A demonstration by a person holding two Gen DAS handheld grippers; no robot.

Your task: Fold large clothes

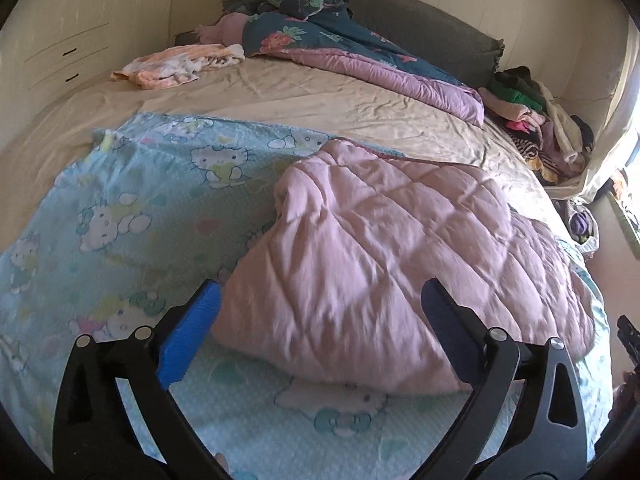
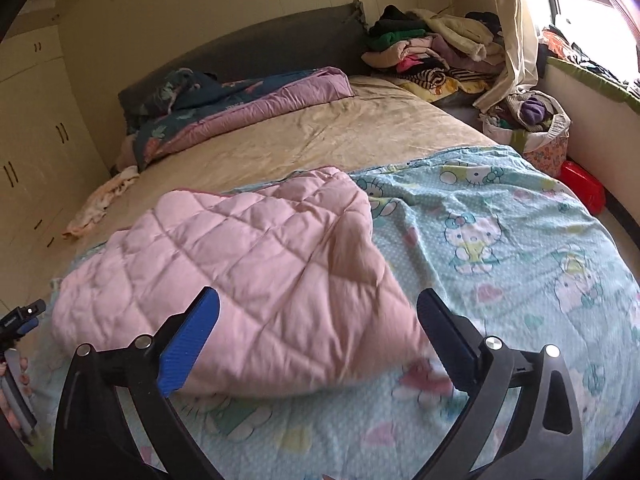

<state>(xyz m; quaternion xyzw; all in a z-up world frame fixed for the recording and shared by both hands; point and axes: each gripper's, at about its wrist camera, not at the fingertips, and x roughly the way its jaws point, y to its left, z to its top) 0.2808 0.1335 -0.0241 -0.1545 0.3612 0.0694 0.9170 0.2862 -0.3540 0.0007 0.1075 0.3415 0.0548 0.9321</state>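
A quilt lies spread on the bed, its light-blue cartoon-cat side (image 1: pixel 132 200) (image 2: pixel 500 240) facing up. A flap showing the pink quilted underside (image 1: pixel 384 248) (image 2: pixel 248 252) is folded over its middle. My left gripper (image 1: pixel 320 300) hovers just above the near edge of the pink flap, jaws wide apart, nothing pinched between the blue pads (image 1: pixel 192 332). My right gripper (image 2: pixel 318 304) also stands open over the flap's near edge, its pads (image 2: pixel 188 344) off the fabric. The left gripper shows at the left edge of the right wrist view (image 2: pixel 20 320), held by a hand.
Beige sheet (image 1: pixel 320 100) covers the far half of the bed. A dark floral duvet (image 1: pixel 328 40) lies by the grey headboard (image 2: pixel 260 40). A clothes heap (image 2: pixel 440 52) sits in the far corner, a peach cloth (image 1: pixel 176 64) on the far left. A basket (image 2: pixel 540 128) and red object (image 2: pixel 582 188) stand beside the bed.
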